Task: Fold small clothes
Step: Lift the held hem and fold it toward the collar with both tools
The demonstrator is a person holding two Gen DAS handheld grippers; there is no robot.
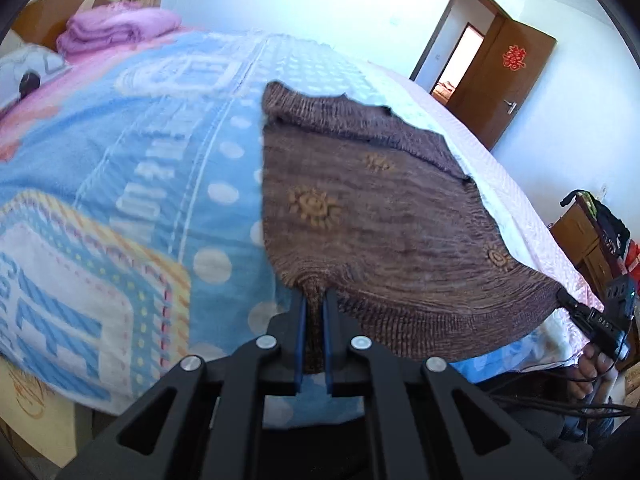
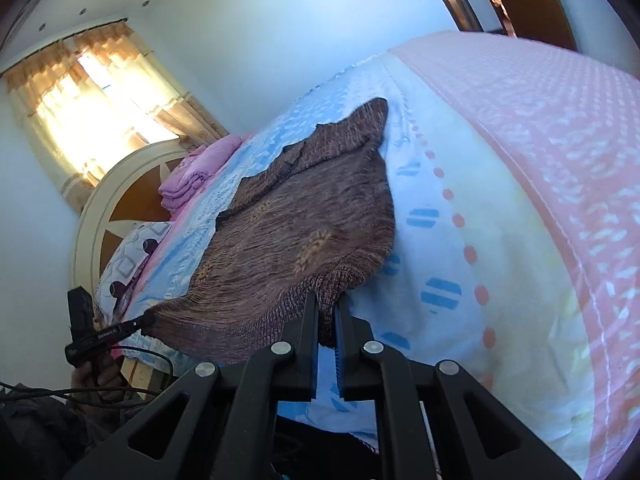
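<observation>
A home bedroom is shown: a bed (image 1: 120, 184) covered by a blue patterned blanket, a round white-and-brown wooden headboard (image 2: 120, 200), folded pink bedding (image 1: 116, 28), a curtained sunlit window (image 2: 92, 92) and a brown wooden door (image 1: 508, 80) are seen.

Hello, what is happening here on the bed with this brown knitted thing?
A person is folding a small brown sweater on a bed, with a pair of tongs in each hand. The left tongs are shut on one corner of the hem, and the right tongs are shut on the other corner. The hem hangs stretched between them, while the rest of the sweater lies on the blue blanket. No fold is made yet.
</observation>
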